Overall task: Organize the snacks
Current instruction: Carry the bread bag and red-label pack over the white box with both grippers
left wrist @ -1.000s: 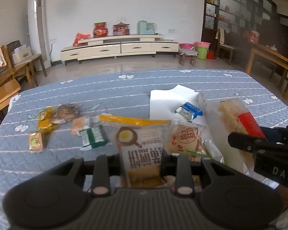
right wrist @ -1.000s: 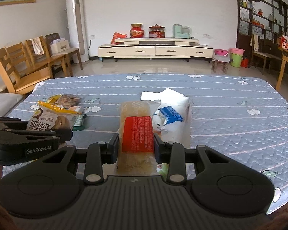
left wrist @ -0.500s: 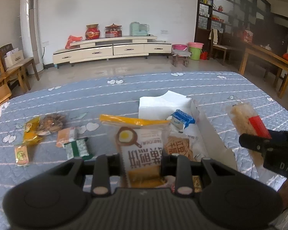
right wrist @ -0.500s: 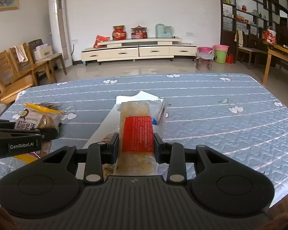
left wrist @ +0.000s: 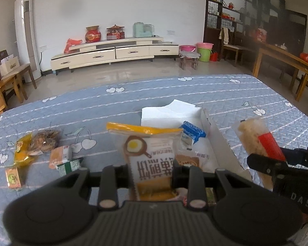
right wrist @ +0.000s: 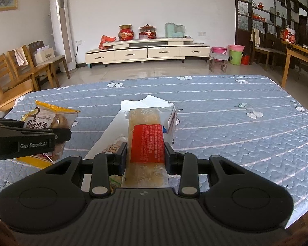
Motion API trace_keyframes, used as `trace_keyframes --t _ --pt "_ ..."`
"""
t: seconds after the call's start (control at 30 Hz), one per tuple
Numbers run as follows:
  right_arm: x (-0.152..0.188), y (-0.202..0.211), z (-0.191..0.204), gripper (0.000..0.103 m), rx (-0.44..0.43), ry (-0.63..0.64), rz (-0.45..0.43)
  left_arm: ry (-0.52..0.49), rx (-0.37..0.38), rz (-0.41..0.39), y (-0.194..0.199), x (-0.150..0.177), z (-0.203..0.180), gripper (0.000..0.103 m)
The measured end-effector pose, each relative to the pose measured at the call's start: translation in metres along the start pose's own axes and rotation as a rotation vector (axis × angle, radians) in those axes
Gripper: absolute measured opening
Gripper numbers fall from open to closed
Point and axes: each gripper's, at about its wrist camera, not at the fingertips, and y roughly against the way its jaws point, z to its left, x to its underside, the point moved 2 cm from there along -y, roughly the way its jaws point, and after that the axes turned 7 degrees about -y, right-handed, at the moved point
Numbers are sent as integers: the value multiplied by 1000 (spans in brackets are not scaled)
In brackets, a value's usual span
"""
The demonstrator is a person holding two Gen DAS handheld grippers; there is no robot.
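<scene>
Holding, left gripper (left wrist: 152, 170): jaws clamped on the egg-pancake packet (left wrist: 148, 155), lifted above the near edge of the table (left wrist: 236, 94).
Right gripper (right wrist: 144, 156): jaws clamped on the long red-label packet (right wrist: 146, 141), raised over the white box (right wrist: 113, 129).
White box: near the table's middle, with the blue packet (left wrist: 192, 132) inside.
Loose snacks: orange sachet (left wrist: 58, 156), green packet (left wrist: 69, 165) and brown pastry (left wrist: 45, 140), toward the left edge.
</scene>
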Motion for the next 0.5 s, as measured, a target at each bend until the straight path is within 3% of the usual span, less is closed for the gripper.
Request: trace_keyframes --t 0.5 --pt "0 -13 -3 43 -1 -18 11 -35 -6 11 -29 -20 2 30"
